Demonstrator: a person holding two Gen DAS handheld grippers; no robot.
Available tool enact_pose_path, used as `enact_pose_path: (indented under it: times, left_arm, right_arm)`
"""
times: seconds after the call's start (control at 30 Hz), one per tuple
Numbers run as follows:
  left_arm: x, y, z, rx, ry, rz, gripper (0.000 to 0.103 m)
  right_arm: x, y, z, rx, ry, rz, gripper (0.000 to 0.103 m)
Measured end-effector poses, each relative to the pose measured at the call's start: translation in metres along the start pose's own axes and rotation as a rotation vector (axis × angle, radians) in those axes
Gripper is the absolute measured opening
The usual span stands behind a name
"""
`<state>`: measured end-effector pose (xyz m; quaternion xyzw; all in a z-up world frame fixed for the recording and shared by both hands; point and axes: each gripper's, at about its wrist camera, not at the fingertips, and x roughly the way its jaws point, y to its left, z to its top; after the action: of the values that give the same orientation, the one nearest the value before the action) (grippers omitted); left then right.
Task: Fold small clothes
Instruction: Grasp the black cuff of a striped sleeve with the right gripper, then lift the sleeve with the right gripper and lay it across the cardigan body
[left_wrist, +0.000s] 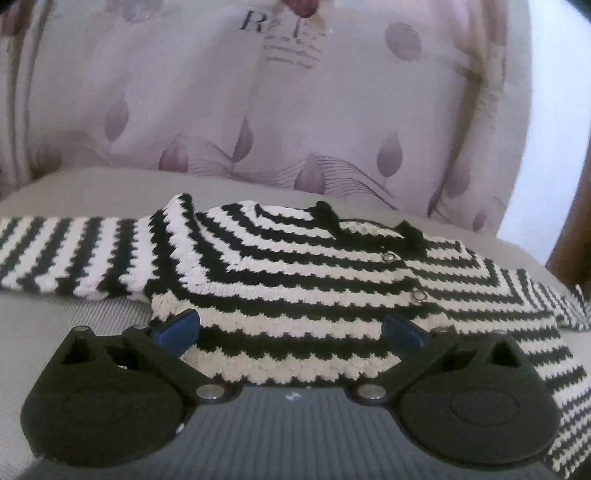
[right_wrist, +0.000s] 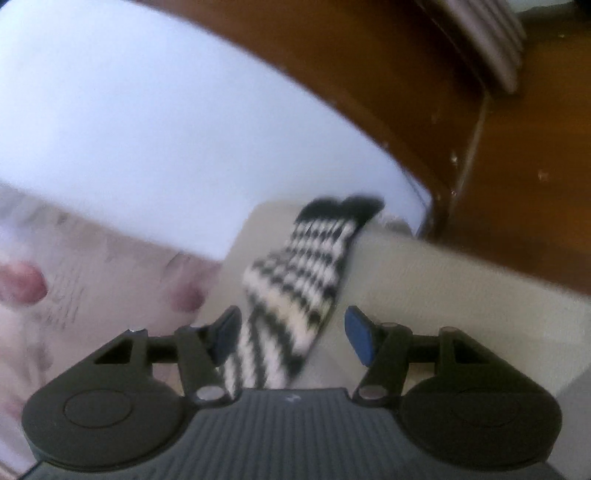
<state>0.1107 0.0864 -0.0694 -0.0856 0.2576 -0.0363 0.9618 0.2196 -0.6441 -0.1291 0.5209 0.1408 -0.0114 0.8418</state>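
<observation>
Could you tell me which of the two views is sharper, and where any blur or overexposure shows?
Left wrist view: sharp on the striped sweater, with fisheye bending at the edges. Right wrist view: motion-blurred, smearing the sleeve; the pale wall looks washed out.

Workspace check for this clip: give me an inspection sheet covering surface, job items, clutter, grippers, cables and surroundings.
Surface: grey cushion, seemingly a sofa seat.
Job's things: one black-and-white striped knit sweater lying flat, two snap buttons showing, left sleeve stretched out sideways; right sleeve runs to the cushion's edge, cuff at the rim.
Clutter: nothing seen.
Grippers: left gripper open, low over the sweater's hem; right gripper open, straddling the right sleeve, contact unclear from blur.
Cables: nothing seen.
Surroundings: floral fabric with purple leaves behind the cushion; white wall; brown wooden furniture to the right.
</observation>
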Motion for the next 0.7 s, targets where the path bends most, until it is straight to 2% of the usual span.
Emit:
enact_pose_path:
  times: [0.2, 0.33, 0.37, 0.47, 0.5, 0.6, 0.7]
  left_arm:
    - [0.008, 0.013, 0.001, -0.111, 0.052, 0.003, 0.103]
    - [0.008, 0.017, 0.000, -0.148, 0.044, -0.003, 0.103]
    - [0.008, 0.017, 0.001, -0.146, 0.045, -0.001, 0.103]
    - [0.008, 0.015, 0.001, -0.137, 0.049, 0.006, 0.103]
    - [0.008, 0.015, 0.001, -0.137, 0.049, 0.007, 0.103]
    - [0.007, 0.016, 0.001, -0.145, 0.047, 0.004, 0.103]
    - [0.006, 0.017, 0.000, -0.157, 0.044, 0.002, 0.103]
  right_arm:
    - [0.040, 0.006, 0.021, -0.054, -0.001, -0.015, 0.060]
    - [0.057, 0.012, 0.023, -0.107, -0.023, -0.016, 0.057]
    - [0.060, 0.015, 0.022, -0.126, -0.029, -0.029, 0.052]
    - [0.071, 0.017, 0.022, -0.132, -0.006, -0.089, 0.014]
    - [0.074, 0.014, 0.024, -0.122, -0.003, -0.103, 0.009]
    - [0.072, 0.011, 0.024, -0.109, -0.008, -0.108, 0.009]
    - [0.055, 0.004, 0.023, -0.047, -0.073, -0.066, 0.009]
